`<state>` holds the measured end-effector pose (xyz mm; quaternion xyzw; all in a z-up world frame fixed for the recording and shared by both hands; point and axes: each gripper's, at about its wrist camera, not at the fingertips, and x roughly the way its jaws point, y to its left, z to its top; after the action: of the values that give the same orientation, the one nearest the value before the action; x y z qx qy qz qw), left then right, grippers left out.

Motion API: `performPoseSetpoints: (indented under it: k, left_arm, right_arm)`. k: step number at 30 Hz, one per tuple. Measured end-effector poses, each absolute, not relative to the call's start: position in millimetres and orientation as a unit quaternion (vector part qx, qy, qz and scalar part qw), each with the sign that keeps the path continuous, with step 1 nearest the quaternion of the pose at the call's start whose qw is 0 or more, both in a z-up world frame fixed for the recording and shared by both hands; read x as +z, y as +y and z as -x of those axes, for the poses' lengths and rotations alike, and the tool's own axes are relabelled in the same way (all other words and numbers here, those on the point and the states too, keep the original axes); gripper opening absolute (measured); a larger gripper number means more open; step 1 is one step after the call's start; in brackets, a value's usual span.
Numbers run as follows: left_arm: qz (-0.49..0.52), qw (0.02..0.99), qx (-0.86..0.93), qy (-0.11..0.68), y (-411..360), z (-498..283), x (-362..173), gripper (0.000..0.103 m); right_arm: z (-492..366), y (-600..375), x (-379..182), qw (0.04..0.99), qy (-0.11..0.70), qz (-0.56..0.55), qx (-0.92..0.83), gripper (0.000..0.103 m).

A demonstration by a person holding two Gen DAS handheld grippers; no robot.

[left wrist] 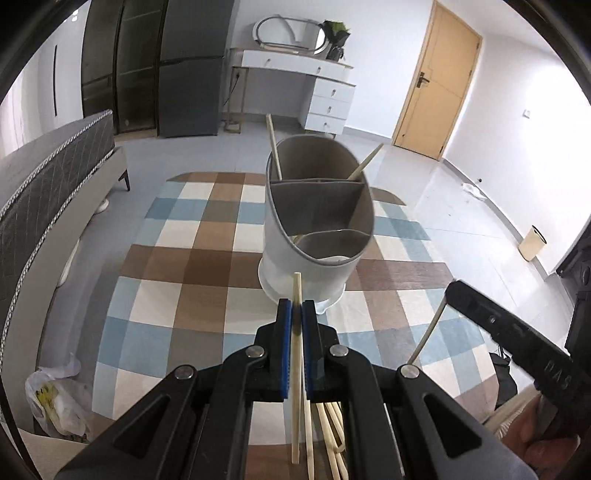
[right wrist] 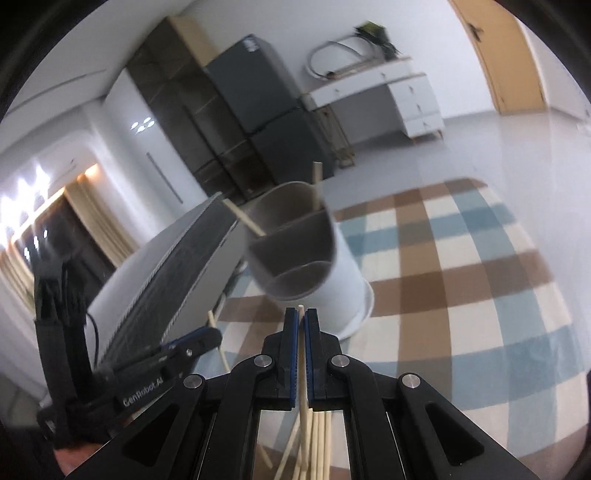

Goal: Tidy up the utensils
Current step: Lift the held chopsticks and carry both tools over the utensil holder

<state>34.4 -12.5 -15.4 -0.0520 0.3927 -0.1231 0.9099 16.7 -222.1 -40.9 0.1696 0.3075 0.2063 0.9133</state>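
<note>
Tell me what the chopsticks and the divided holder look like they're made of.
Chopstick in the left gripper: probably bamboo or light wood; pale, matte, unpainted, squared end. The one in the right gripper looks the same.
Holder: likely plastic, possibly coated metal; thin smooth walls, matte grey dividers inside, white outside, faint sheen.

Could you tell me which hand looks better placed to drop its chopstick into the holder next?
Probably left: its tongs hold a pale wooden chopstick squarely facing the white divided utensil holder, whose open compartments show.

A home bedroom: quilted bed (left wrist: 55, 173), white dressing table (left wrist: 295, 66) with mirror (left wrist: 288, 31), dark wardrobe (left wrist: 147, 66), checked rug (left wrist: 177, 266).
</note>
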Motion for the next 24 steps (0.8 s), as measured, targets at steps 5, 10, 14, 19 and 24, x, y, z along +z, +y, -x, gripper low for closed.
performPoseSetpoints:
  k: [5, 10, 14, 19, 24]
  left_arm:
    - [0.058, 0.91, -0.106, 0.397, -1, -32, -17, 0.001]
    - [0.066, 0.908, -0.104, 0.4, 1, -20, -12, 0.001]
    - [0.072, 0.908, -0.108, 0.399, 4, -14, -5, 0.001]
    - [0.066, 0.911, -0.115, 0.391, 4, -5, 7, 0.001]
    - [0.062, 0.917, -0.111, 0.378, 6, 2, 20, 0.001]
  right_arm:
    - [-6, -220, -39, 0.916, 0.309, -0.162, 0.2, 0.003]
    - [2, -220, -29, 0.922, 0.297, -0.153, 0.196, 0.003]
    - [11, -221, -24, 0.925, 0.291, -0.154, 0.191, 0.003]
    - [22, -221, -14, 0.93, 0.278, -0.154, 0.187, 0.003]
    - [29, -222, -5, 0.935, 0.264, -0.149, 0.186, 0.003]
